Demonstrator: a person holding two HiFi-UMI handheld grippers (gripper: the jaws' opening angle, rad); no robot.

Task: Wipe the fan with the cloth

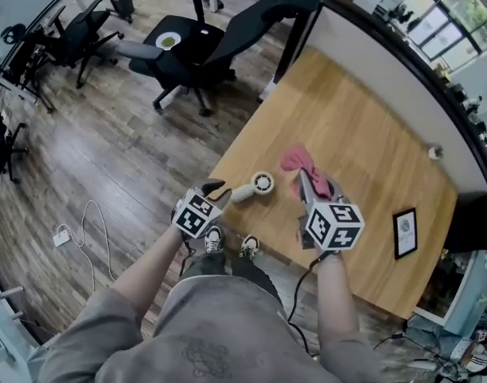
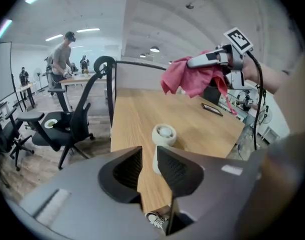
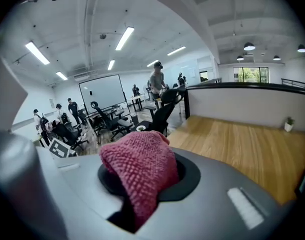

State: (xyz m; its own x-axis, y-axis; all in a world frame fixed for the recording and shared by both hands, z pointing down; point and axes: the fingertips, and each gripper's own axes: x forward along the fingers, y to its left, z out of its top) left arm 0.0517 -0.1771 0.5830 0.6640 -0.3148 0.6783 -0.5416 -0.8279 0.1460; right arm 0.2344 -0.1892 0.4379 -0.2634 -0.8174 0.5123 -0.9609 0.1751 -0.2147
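Note:
A small cream hand fan (image 1: pixel 255 187) lies at the near edge of the wooden table (image 1: pixel 363 142), its round head up. My left gripper (image 1: pixel 218 191) is at the end of the fan's handle. In the left gripper view the fan (image 2: pixel 164 134) stands just past the jaws, its handle running down beside the right pad (image 2: pixel 175 169). Bare wood shows between the handle and the other pad, so the left gripper is open. My right gripper (image 1: pixel 306 188) is shut on a pink cloth (image 1: pixel 298 163), which bulges out between its jaws (image 3: pixel 142 171) and hangs above the table (image 2: pixel 192 79).
A black framed card (image 1: pixel 404 232) lies on the table at the right. A black office chair (image 1: pixel 203 50) stands beyond the table's far left corner, and a low partition wall (image 1: pixel 403 62) runs along the back. A white cable (image 1: pixel 88 230) lies on the floor.

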